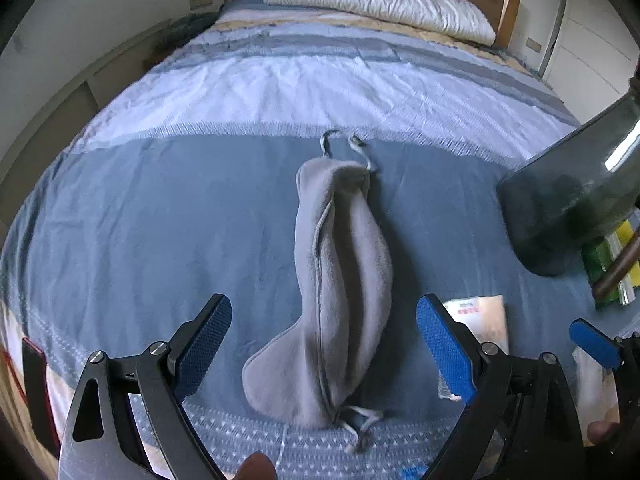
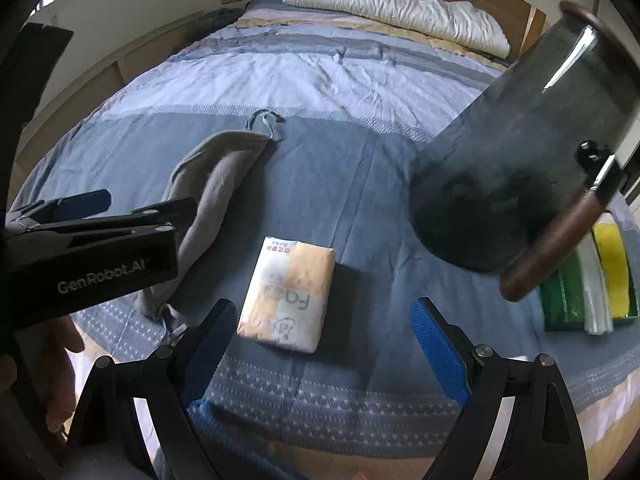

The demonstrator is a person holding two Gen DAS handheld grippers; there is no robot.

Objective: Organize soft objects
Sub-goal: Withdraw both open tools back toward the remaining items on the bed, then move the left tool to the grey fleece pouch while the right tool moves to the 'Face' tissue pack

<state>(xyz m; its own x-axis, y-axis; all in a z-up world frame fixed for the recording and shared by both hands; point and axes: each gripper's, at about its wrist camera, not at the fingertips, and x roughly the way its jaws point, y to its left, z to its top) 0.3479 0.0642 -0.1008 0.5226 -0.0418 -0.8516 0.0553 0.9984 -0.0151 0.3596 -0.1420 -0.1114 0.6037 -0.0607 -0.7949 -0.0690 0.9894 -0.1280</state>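
Observation:
A long grey fleece piece point(image 1: 340, 280) with cords at both ends lies lengthwise on the blue striped bedspread point(image 1: 160, 220). My left gripper point(image 1: 324, 320) hangs open above its near half, a blue pad on each side and neither touching it. In the right wrist view a soft tissue pack point(image 2: 288, 296) in cream and orange wrap lies flat on the bedspread point(image 2: 360, 184). My right gripper point(image 2: 324, 312) is open just above its near end, holding nothing. The fleece piece point(image 2: 216, 184) and the left gripper point(image 2: 100, 216) show at the left there.
A dark grey felt basket point(image 2: 520, 152) with a brown handle lies tipped on the bed at the right, also seen as the basket point(image 1: 568, 200). A green and yellow pack point(image 2: 592, 280) lies beyond it. A white pillow point(image 1: 380, 0) rests against the wooden headboard.

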